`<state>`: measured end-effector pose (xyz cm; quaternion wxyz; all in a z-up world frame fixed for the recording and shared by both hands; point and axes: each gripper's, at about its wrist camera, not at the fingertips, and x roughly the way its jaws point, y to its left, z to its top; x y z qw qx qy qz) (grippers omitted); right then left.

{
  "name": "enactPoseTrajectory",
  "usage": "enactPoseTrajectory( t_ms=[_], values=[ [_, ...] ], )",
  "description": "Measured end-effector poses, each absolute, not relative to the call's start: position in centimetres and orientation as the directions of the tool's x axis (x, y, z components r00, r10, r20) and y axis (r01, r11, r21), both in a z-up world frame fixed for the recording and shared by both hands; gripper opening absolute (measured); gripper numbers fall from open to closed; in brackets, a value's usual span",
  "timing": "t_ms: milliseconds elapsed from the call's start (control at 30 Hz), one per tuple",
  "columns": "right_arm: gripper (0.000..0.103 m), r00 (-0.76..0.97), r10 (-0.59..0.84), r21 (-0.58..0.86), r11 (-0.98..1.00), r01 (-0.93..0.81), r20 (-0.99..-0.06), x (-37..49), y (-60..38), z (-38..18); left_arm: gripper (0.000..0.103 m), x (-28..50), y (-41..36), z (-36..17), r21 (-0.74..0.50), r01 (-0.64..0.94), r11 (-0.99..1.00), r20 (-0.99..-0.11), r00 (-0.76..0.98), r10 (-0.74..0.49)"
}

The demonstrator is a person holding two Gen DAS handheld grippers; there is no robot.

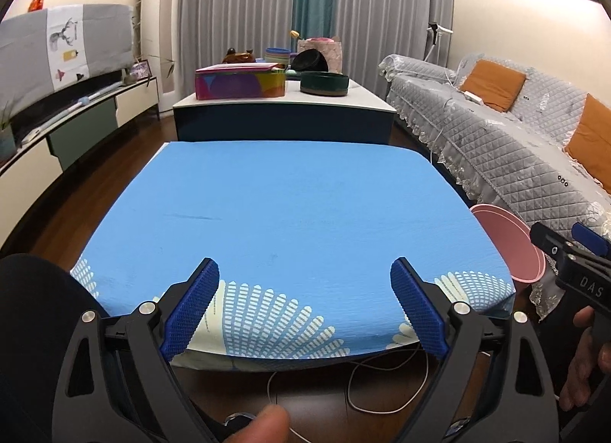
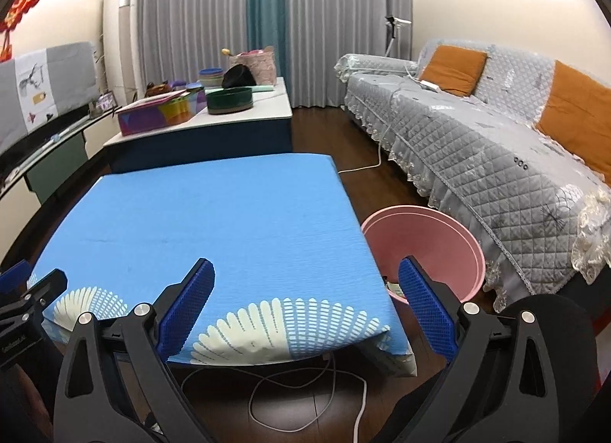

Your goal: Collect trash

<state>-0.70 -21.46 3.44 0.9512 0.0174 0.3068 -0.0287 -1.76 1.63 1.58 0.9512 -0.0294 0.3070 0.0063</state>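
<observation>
Trash sits only inside the round pink plastic bin [image 2: 424, 248] right of the blue-clothed table [image 2: 214, 214], nearest my right gripper [image 2: 305, 282]; both my grippers, left gripper [image 1: 305, 282] included, gape empty.

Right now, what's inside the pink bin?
The pink bin sits on the floor right of the blue table. In the right wrist view, a few small scraps show at its bottom, near side; the right gripper finger covers the rest. Both grippers are open and empty.

We hold the left gripper [image 1: 304, 282] level, jaws spread wide, nothing between the pads [image 1: 191, 309]. The right gripper [image 2: 305, 282] sits alongside, jaws equally wide, pads [image 2: 427, 309] bare.
</observation>
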Motion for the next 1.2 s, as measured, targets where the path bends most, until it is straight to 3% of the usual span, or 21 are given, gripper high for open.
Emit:
enactPoseTrajectory(
  t_ms=[1200],
  values=[
    [0.095,0.786,-0.042,0.013,0.998,0.064,-0.616,0.5,-21.4,2.4,0.088,-1.5,0.5,0.9,-0.056,-0.014,0.998,-0.600,0.800,-0.023]
  ],
)
